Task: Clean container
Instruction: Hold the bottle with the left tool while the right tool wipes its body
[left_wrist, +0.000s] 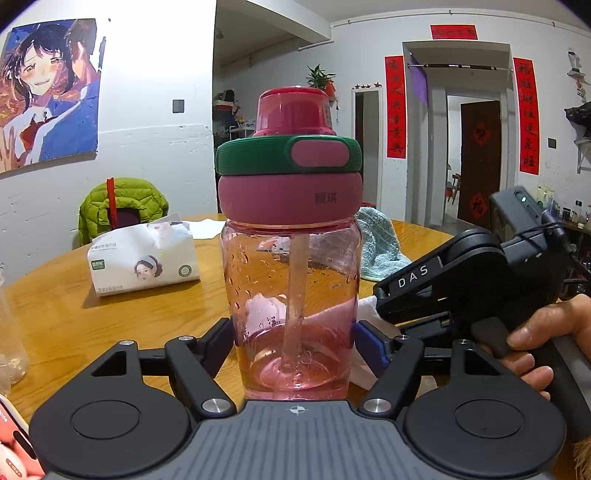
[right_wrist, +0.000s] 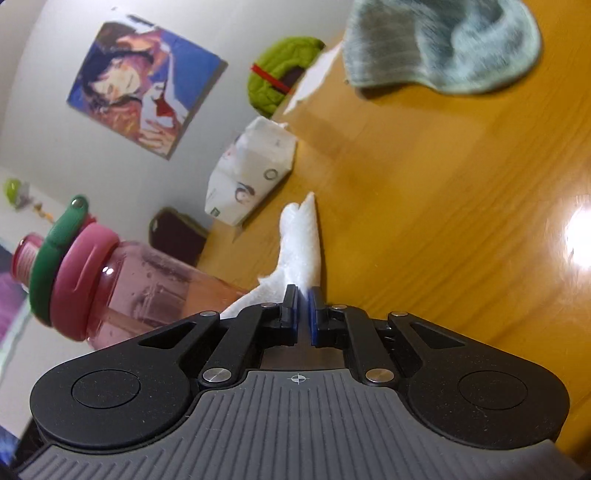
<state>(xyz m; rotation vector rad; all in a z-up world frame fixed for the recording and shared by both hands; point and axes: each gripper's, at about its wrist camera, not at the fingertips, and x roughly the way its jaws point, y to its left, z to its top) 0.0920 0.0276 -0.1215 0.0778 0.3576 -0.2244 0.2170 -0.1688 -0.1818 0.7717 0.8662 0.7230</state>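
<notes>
A pink see-through bottle (left_wrist: 291, 280) with a green and pink lid and an inner straw stands upright between the fingers of my left gripper (left_wrist: 293, 339), which is shut on its lower body. Droplets cling inside it. My right gripper (right_wrist: 303, 295) is shut on a white tissue (right_wrist: 301, 240) that sticks out past its fingertips. In the left wrist view the right gripper (left_wrist: 380, 306) comes in from the right, held by a hand (left_wrist: 546, 332), its tip with the tissue (left_wrist: 365, 306) right beside the bottle's lower right side. The bottle (right_wrist: 125, 284) lies at the left of the tilted right wrist view.
The round wooden table (left_wrist: 110, 306) carries a white tissue pack (left_wrist: 144, 258), a light blue towel (left_wrist: 380, 243) and loose white paper behind the bottle. A green jacket (left_wrist: 122, 203) hangs on a chair beyond the table. A clear bottle (left_wrist: 11, 343) stands at the left edge.
</notes>
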